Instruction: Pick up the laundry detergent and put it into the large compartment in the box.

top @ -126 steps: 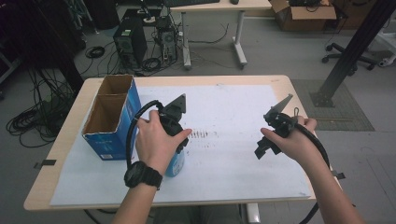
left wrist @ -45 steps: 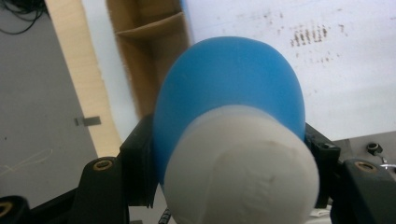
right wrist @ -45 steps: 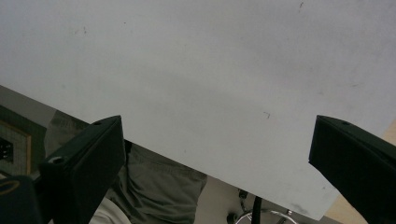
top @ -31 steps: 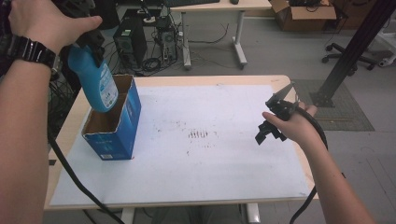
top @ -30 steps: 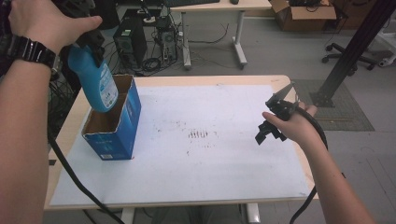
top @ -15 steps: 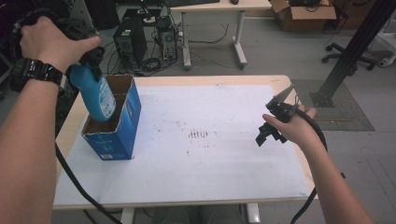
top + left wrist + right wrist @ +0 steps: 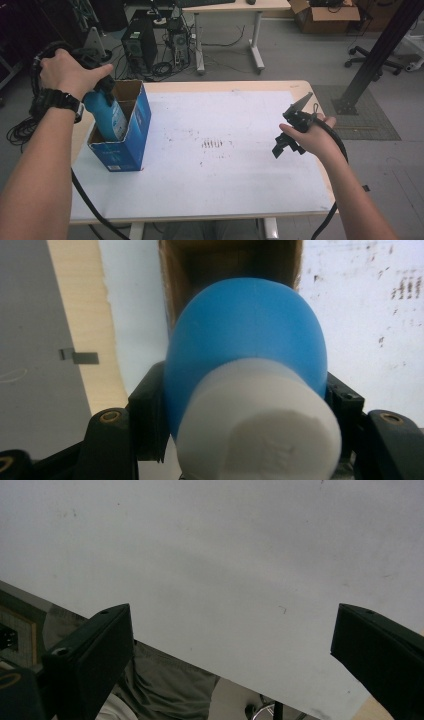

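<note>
Left gripper (image 7: 240, 450) is clamping a blue bottle (image 7: 107, 115) at its neck, holding it partly inside the open blue box (image 7: 131, 135) at the table (image 7: 240, 175) edge. Right gripper (image 7: 292, 131) is hovering spread, empty, over the white surface.

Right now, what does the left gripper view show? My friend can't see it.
A blue bottle with a white cap is squeezed between the black tongs, right above an open cardboard box. The white table lies beneath, speckled with dark marks.

Black wristwatch (image 7: 56, 99); black gripper (image 7: 292, 131), trailing black cable (image 7: 87, 197).
</note>
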A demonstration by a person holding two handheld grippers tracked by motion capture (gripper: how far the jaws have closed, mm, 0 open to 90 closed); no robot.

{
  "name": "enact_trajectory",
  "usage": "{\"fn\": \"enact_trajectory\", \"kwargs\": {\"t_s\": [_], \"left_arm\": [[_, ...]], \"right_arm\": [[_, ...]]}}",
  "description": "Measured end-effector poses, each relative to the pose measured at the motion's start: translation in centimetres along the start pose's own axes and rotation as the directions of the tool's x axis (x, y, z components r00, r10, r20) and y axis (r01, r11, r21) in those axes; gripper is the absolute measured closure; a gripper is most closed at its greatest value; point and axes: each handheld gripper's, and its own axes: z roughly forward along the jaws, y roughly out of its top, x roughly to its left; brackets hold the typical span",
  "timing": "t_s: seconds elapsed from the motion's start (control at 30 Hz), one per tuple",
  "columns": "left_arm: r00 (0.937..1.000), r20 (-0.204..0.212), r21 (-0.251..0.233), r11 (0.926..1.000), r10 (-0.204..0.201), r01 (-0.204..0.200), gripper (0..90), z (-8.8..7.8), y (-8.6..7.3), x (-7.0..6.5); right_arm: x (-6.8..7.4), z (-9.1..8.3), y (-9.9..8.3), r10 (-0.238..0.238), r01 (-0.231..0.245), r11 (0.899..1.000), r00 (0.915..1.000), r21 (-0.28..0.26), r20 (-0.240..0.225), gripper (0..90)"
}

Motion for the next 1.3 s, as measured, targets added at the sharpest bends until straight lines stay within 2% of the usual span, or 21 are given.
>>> {"fn": "enact_trajectory", "kwargs": {"t_s": [0.5, 0.83, 1.3], "left_arm": [[1.0000, 0.009, 0.052, 0.9986, 0.003, -0.003, 37.4, 5.1, 0.6, 0.3], [1.0000, 0.003, 0.073, 0.9973, 0.007, -0.007, 37.4, 7.1, 0.8, 0.1], [0.9999, 0.006, 0.095, 0.9954, 0.012, -0.012, 37.4, 8.6, 0.9, 0.2]], "right_arm": [[-0.2, 1.0, 0.3, 0.006, -0.006, 1.000, 0.9999, 0.009, -0.010, 3.8], [-0.3, 1.4, 0.4, 0.015, -0.015, 1.000, 0.9998, 0.019, -0.012, 3.8], [-0.5, 1.8, 0.5, 0.016, -0.016, 1.000, 0.9998, 0.023, -0.013, 3.8]]}}
